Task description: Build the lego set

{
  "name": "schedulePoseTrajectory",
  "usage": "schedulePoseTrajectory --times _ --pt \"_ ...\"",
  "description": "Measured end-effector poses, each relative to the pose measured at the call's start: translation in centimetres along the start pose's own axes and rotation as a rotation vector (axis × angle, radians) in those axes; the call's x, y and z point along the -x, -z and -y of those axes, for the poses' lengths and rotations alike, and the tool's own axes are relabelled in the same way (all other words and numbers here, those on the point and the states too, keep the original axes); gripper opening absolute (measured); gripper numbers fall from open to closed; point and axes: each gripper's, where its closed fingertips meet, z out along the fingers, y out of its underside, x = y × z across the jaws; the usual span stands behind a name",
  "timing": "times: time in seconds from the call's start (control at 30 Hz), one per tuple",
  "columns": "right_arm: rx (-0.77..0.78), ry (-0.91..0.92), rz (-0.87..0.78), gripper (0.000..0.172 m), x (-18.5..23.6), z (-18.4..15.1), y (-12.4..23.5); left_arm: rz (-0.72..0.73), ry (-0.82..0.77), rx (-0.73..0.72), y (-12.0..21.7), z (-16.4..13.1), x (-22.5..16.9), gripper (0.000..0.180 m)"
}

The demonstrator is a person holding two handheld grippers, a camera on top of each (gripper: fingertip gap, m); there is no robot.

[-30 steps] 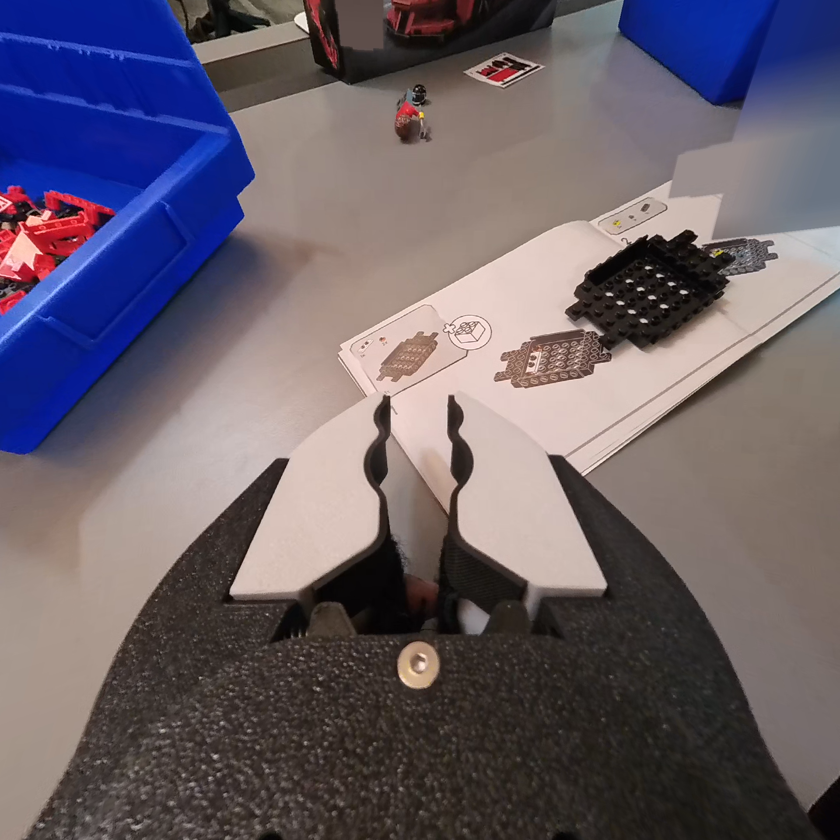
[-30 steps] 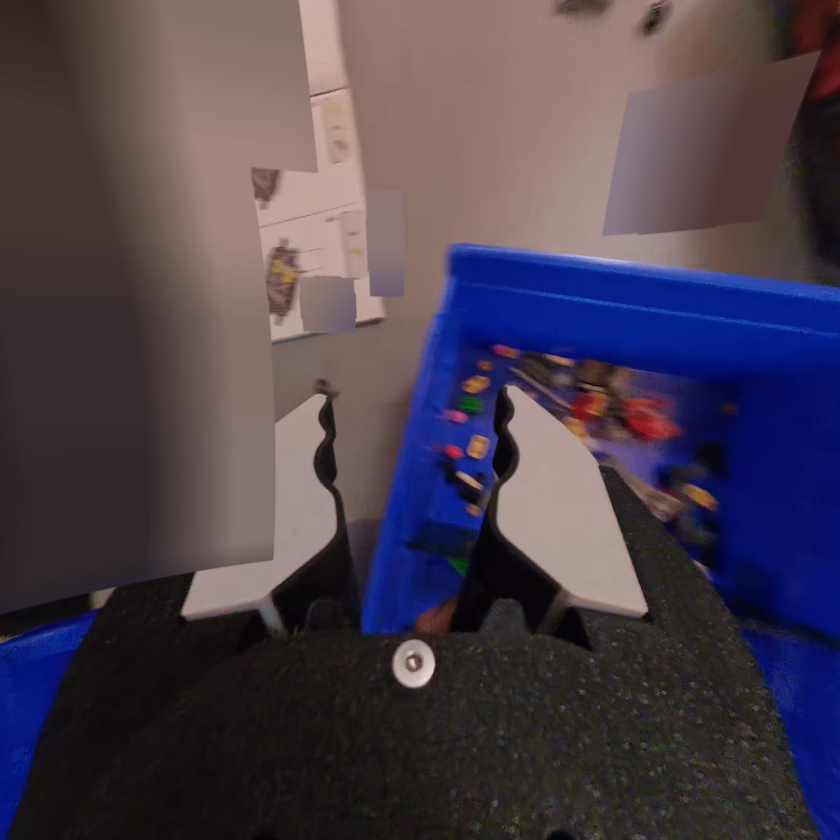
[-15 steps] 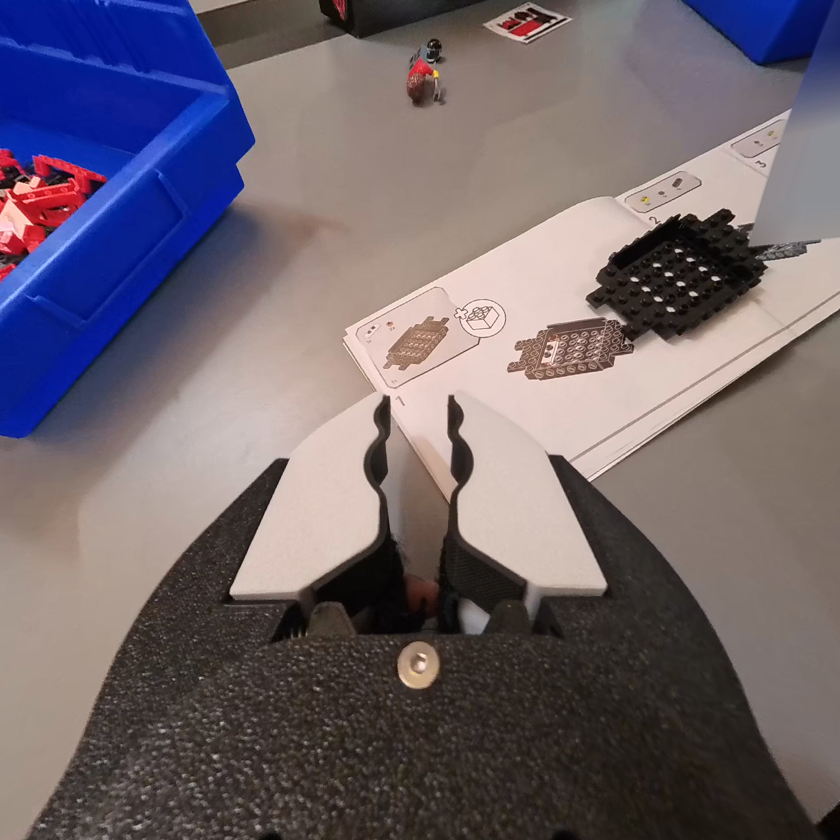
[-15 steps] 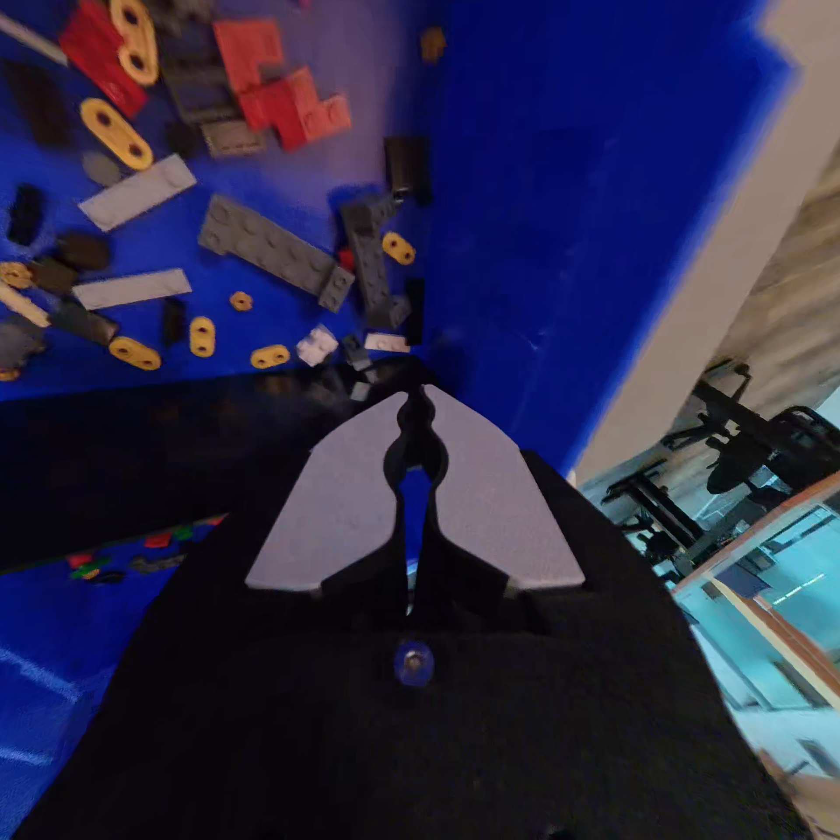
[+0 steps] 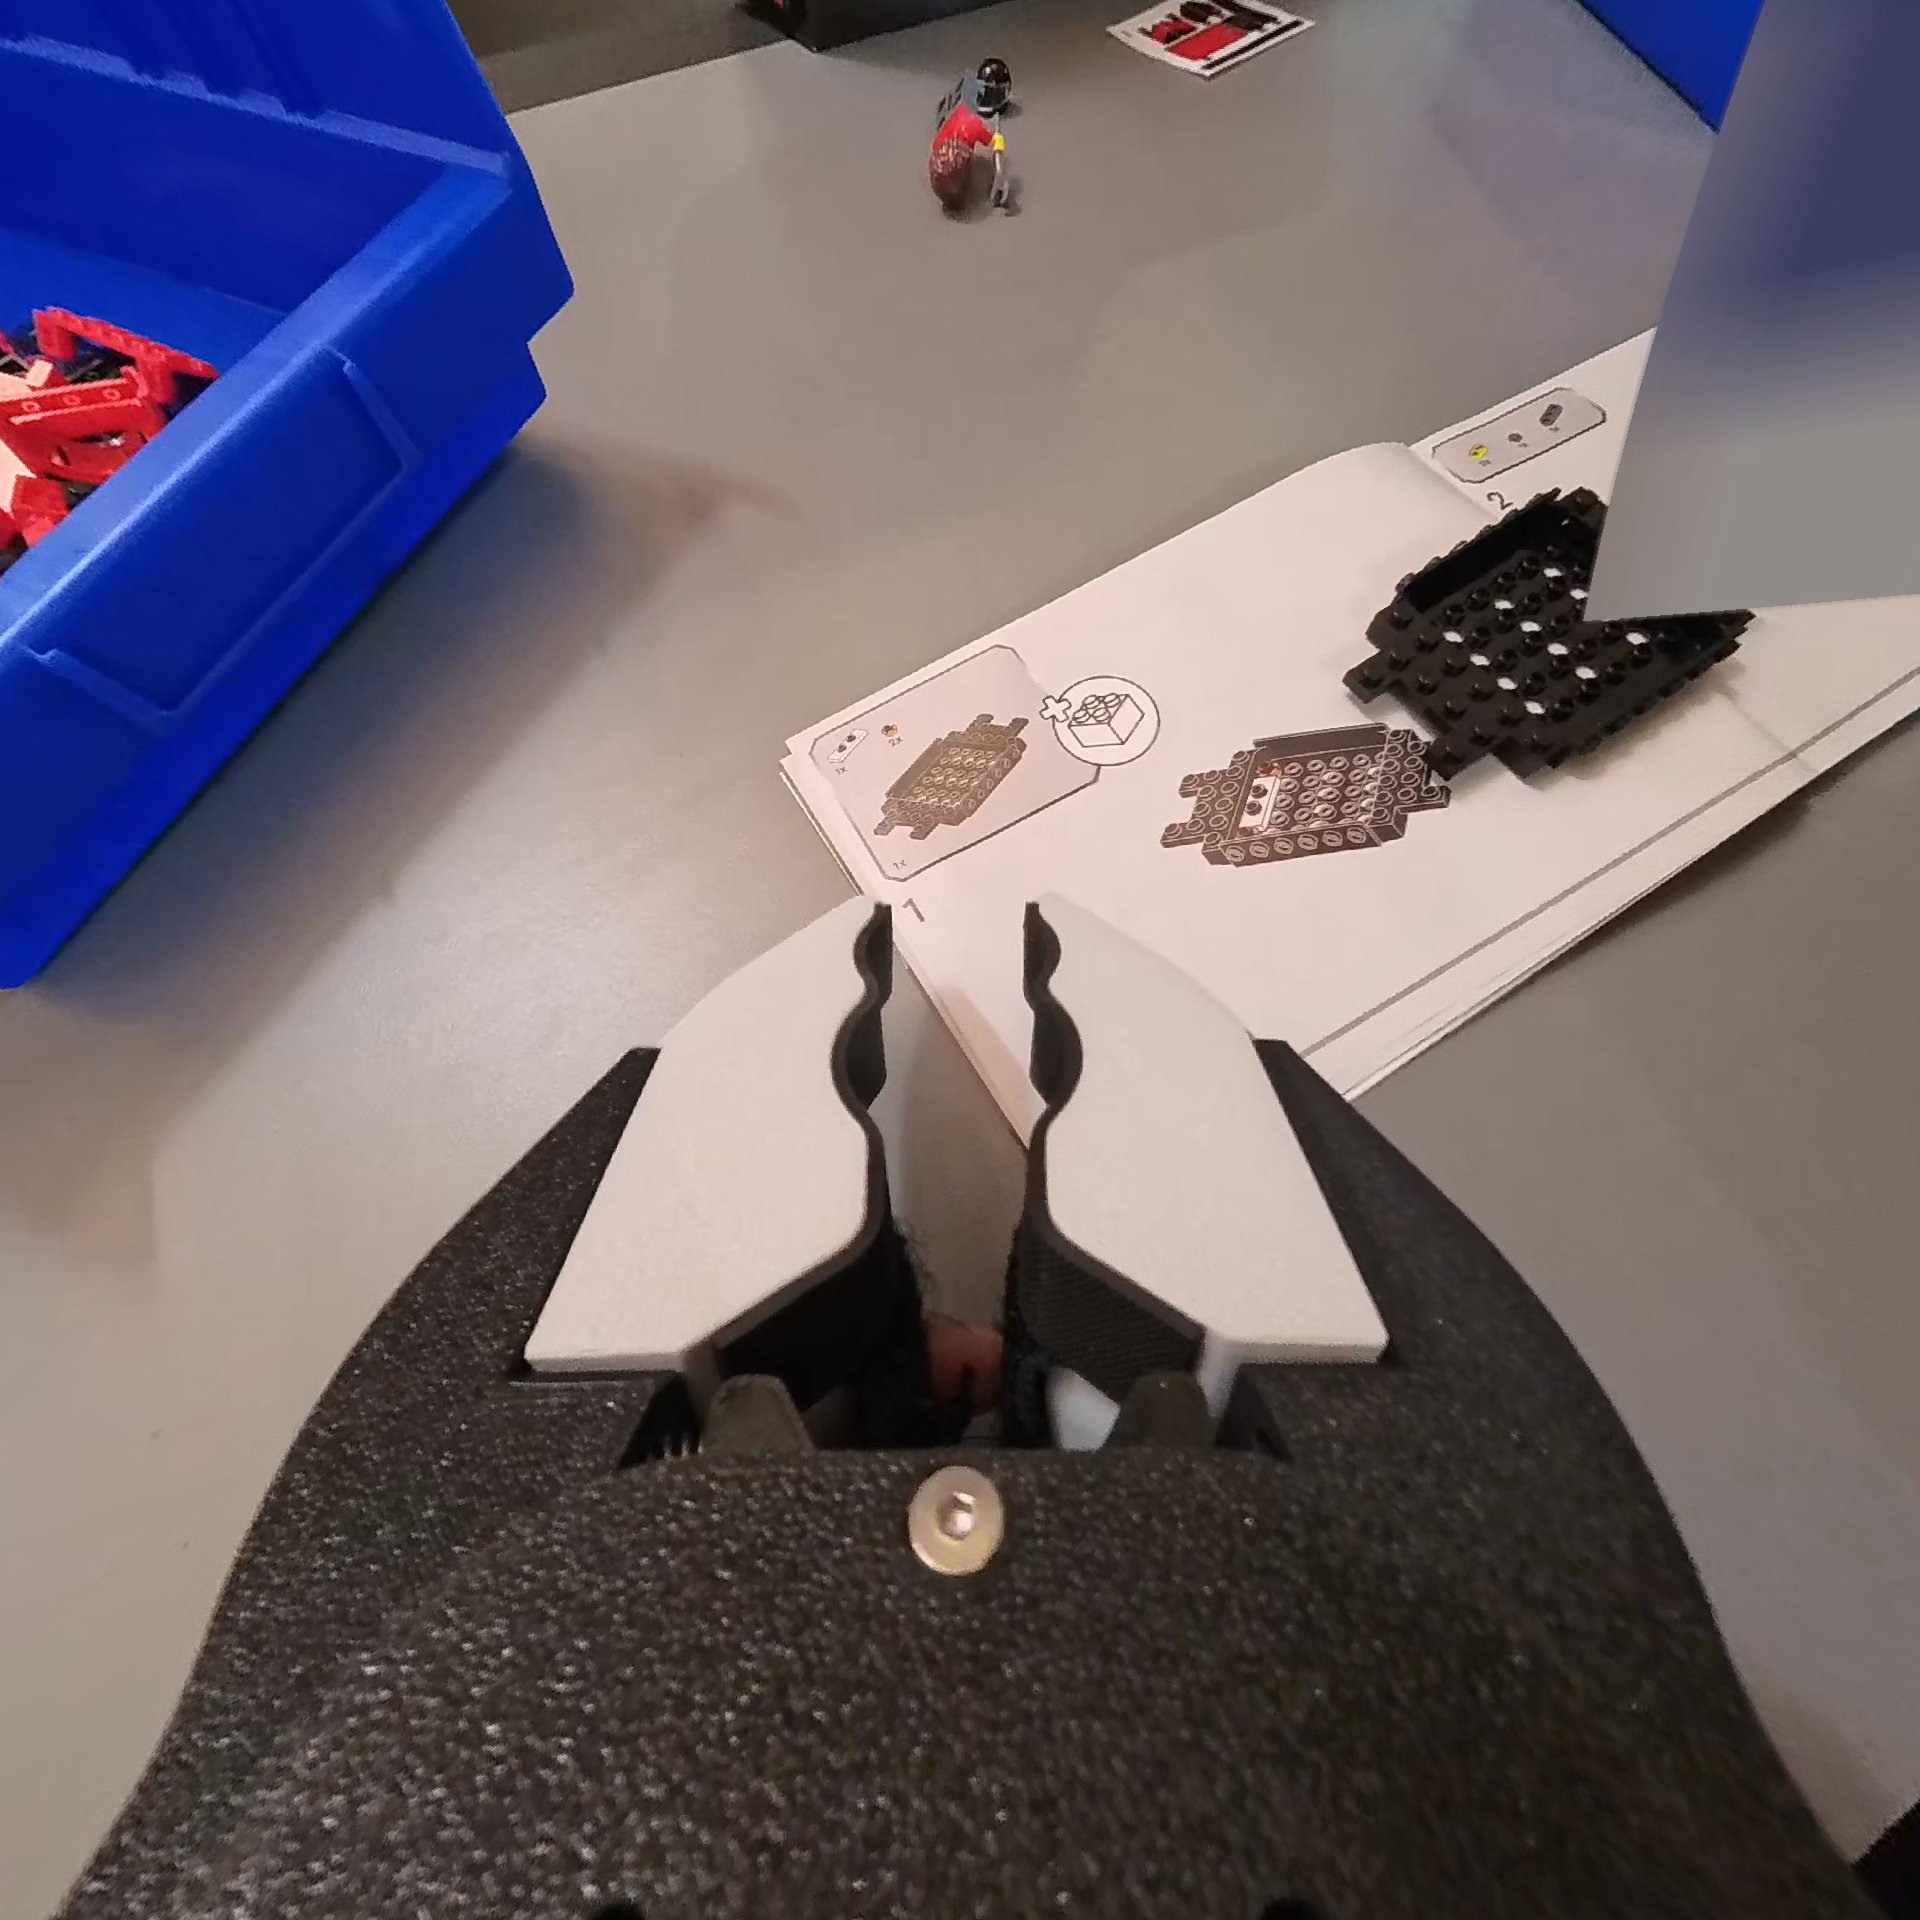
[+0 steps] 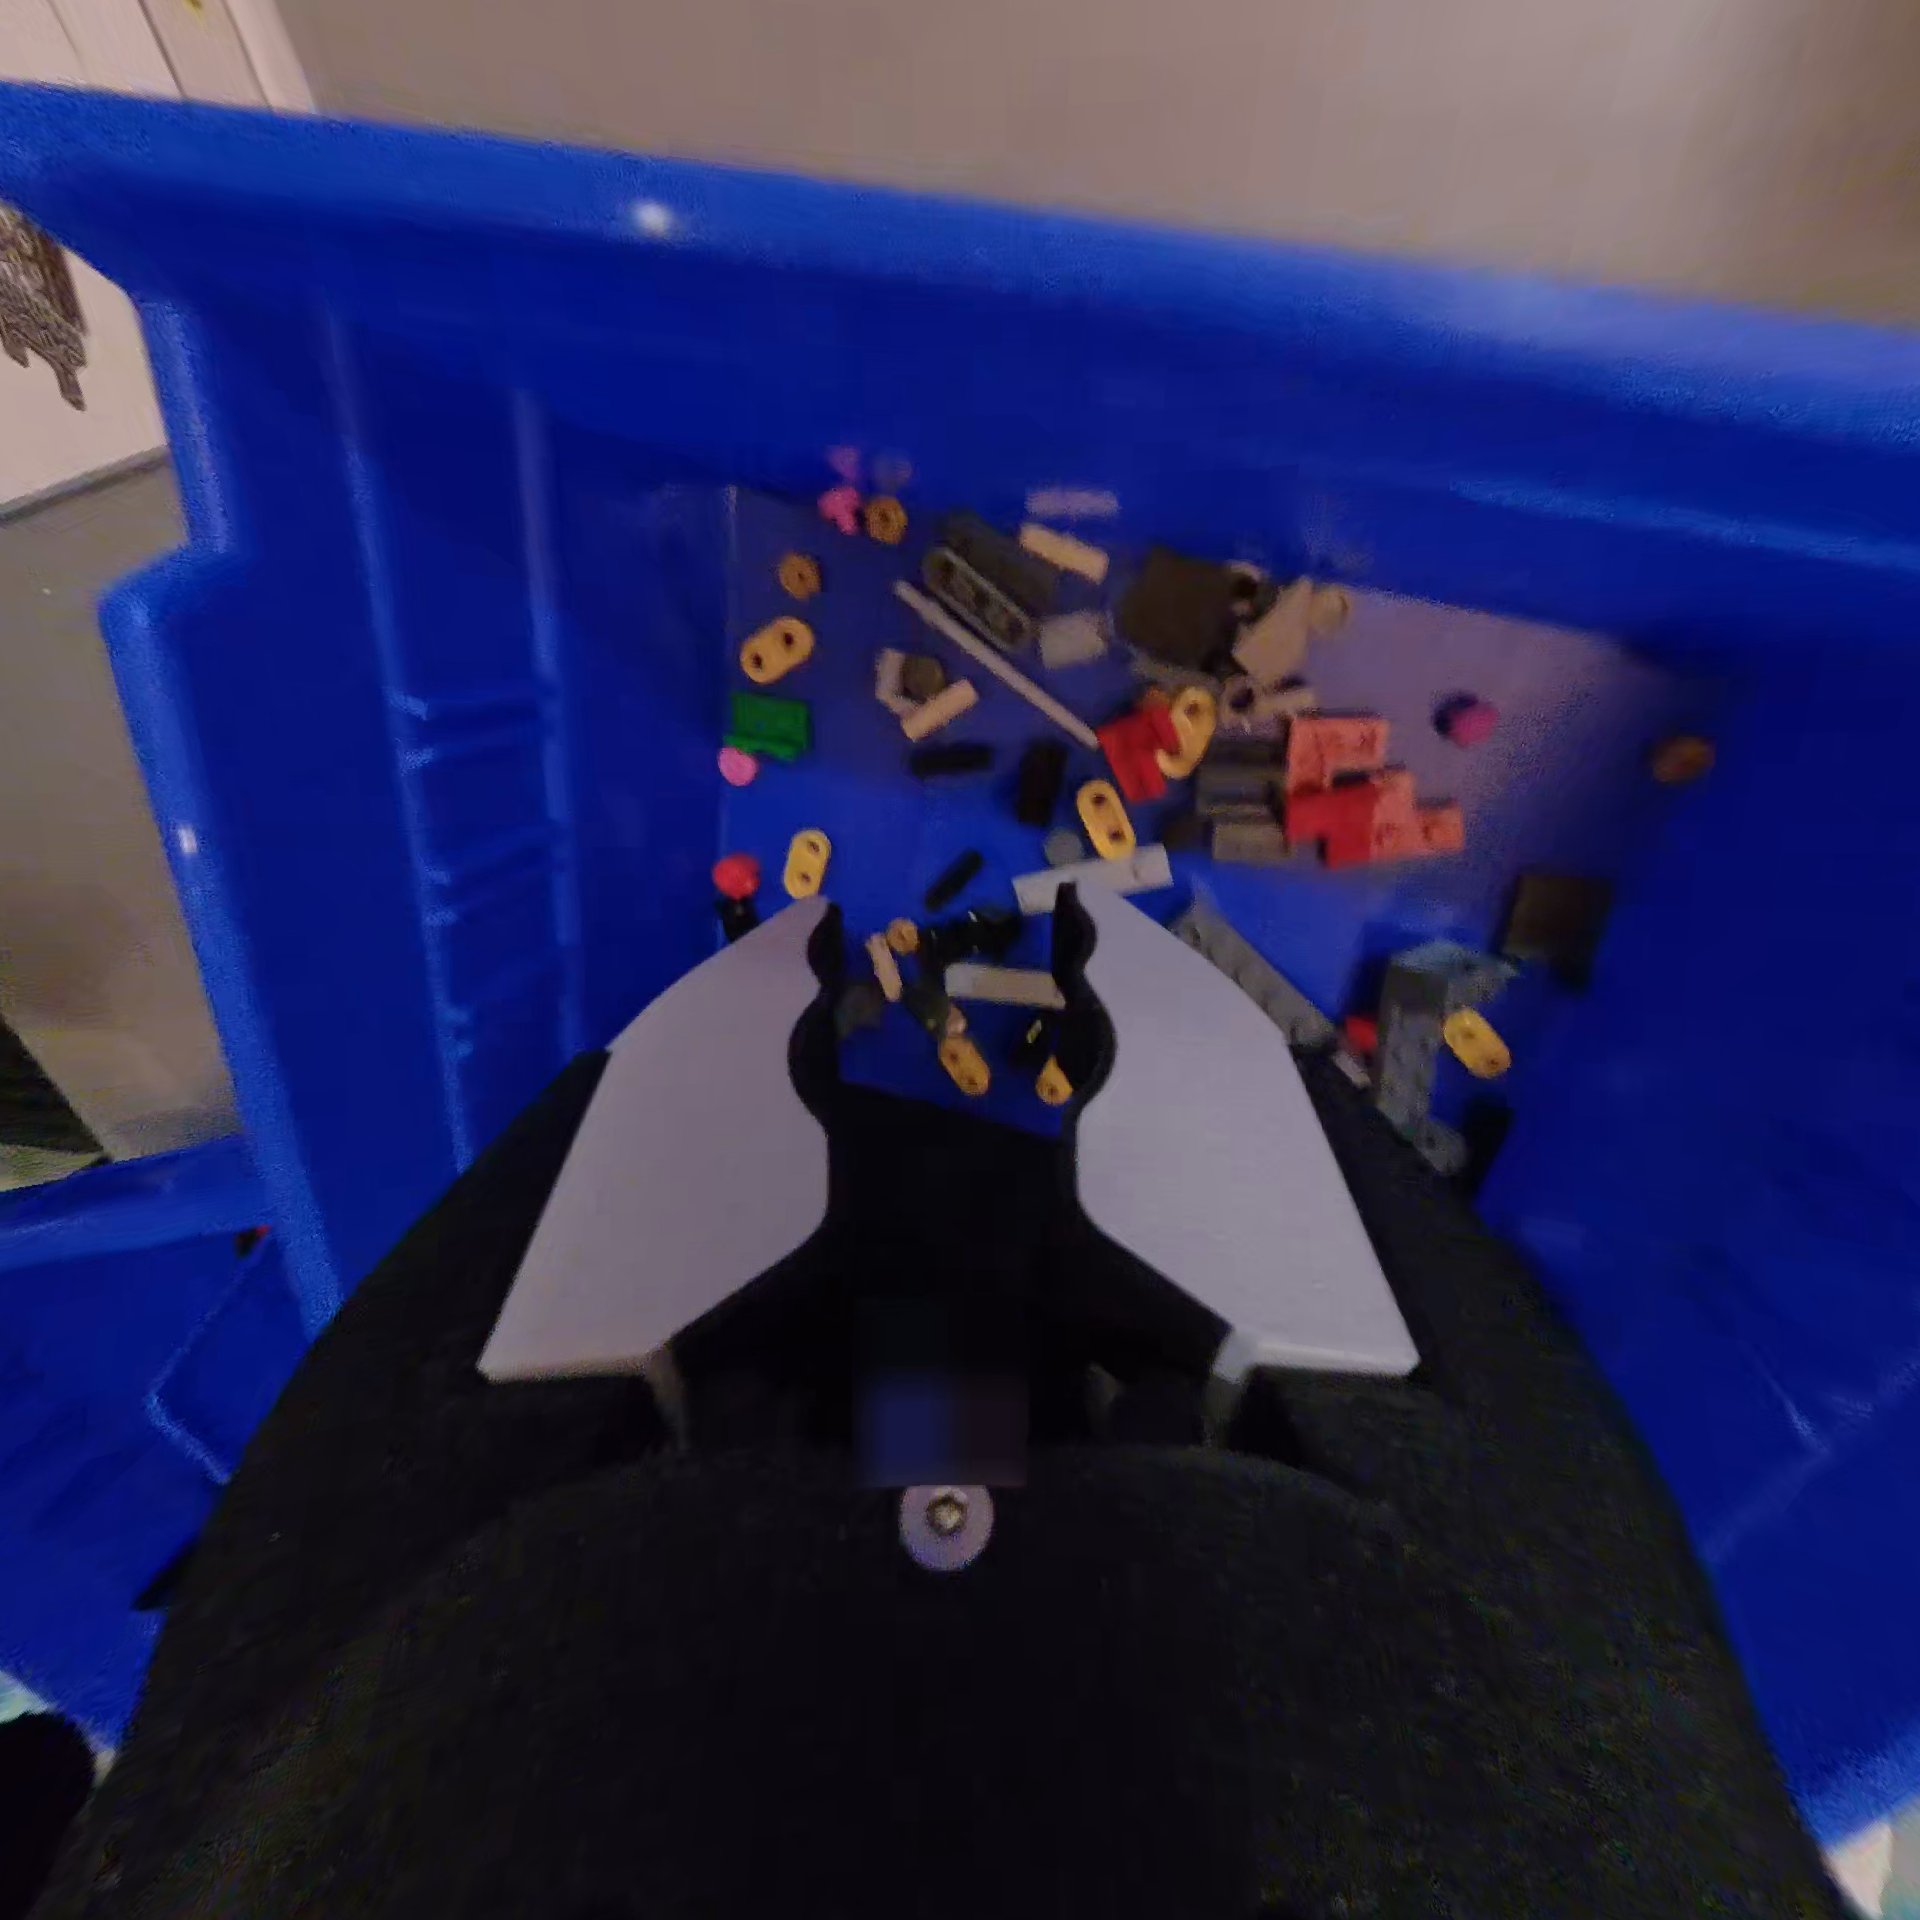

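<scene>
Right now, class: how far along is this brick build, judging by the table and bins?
Done: only the black base plate lies on the open instruction booklet.
In hand: nothing; the right gripper hangs open over loose pieces in a blue bin.
Left: every added brick.

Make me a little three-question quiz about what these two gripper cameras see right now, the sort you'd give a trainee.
1. True or false: the left gripper has nothing between its fingers.
2. What does the black studded plate lie on? A) the open instruction booklet B) the grey table C) the blue bin of red pieces
3. Fill in: the right gripper hangs, jaws apart, above small loose pieces in a ____ bin.

Key: 1 true, its fingers stand apart over the booklet's near corner. 2 A. 3 blue.
</scene>
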Motion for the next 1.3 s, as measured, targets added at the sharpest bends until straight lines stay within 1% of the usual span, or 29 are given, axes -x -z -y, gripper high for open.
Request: schedulePoseTrajectory --times 0.17,0.2,0.23,0.27,0.3,0.33,0.37,0.43,0.47,0.53,0.57,0.6,0.63,0.67,0.7,0.77,0.83,0.93,1.0,1.13,1.3 --pt "0.067 0.106 -0.016 0.063 1.5 0.4 -2.7 0.001 -0.004 0.019 -0.2 -0.2 0.0 0.023" --pt "0.069 0.111 -0.035 0.061 1.4 0.6 -2.8 -0.002 0.000 0.027 -0.2 -0.3 0.0 0.023" --pt "0.061 0.111 -0.050 0.067 1.3 0.9 -2.8 -0.004 0.003 0.034 -0.3 -0.4 0.0 0.023" --pt "0.061 0.106 -0.054 0.067 1.3 1.1 -2.9 -0.006 0.004 0.040 -0.3 -0.4 0.0 0.023" --pt "0.065 0.106 -0.083 0.062 0.9 1.3 -2.9 -0.006 0.002 0.042 -0.4 -0.5 0.0 0.023" --pt "0.067 0.111 -0.131 0.060 0.3 1.4 -3.0 -0.003 -0.001 0.041 -0.4 -0.5 0.0 0.023" --pt "0.075 0.117 -0.176 0.051 -0.4 1.4 -2.9 0.001 -0.005 0.038 -0.3 -0.4 0.0 0.023" --pt "0.109 0.110 -0.262 0.050 -1.8 1.0 -2.7 0.007 -0.013 0.029 -0.2 -0.3 0.0 0.023" --pt "0.115 0.107 -0.278 0.050 -2.2 0.8 -2.5 0.009 -0.015 0.026 -0.2 -0.3 0.0 0.023" --pt "0.096 0.095 -0.271 0.043 -2.5 0.5 -1.5 0.010 -0.016 0.018 -0.2 -0.2 0.0 0.023" --pt "0.097 0.076 -0.293 0.039 -3.2 0.0 -0.5 0.008 -0.016 0.015 -0.1 -0.2 0.0 0.023" --pt "0.114 0.050 -0.343 0.026 -4.4 -0.7 0.8 0.006 -0.015 0.014 -0.1 -0.2 -0.1 0.023" --pt "0.144 0.022 -0.418 0.004 -6.0 -1.7 2.3 0.004 -0.013 0.013 -0.1 -0.1 -0.1 0.023" --pt "0.190 0.001 -0.500 0.000 -7.7 -2.8 3.7 0.002 -0.010 0.011 -0.1 -0.1 -0.1 0.023" --pt "0.257 -0.009 -0.557 0.000 -8.9 -4.1 4.7 0.001 -0.009 0.010 -0.1 -0.1 -0.1 0.023" --pt "0.388 -0.021 -0.577 0.000 -9.9 -6.1 5.2 0.002 -0.011 0.005 0.0 -0.1 -0.1 0.023" --pt "0.417 -0.037 -0.534 0.000 -10.0 -6.2 4.1 0.005 -0.012 0.003 0.0 0.0 -0.1 0.023" --pt "0.523 -0.077 -0.561 0.000 -10.7 -7.0 3.4 0.013 -0.019 -0.001 0.0 0.0 0.0 0.023" --pt "0.494 -0.121 -0.522 0.000 -10.3 -6.6 2.5 0.015 -0.029 -0.008 0.1 0.1 -0.1 0.023" --pt "0.485 -0.214 -0.500 0.000 -10.0 -6.3 1.9 0.010 -0.022 -0.015 0.1 0.2 -0.1 0.023" --pt "0.431 -0.311 -0.499 0.000 -10.0 -6.6 1.4 0.018 -0.034 -0.035 0.3 0.4 -0.1 0.023"
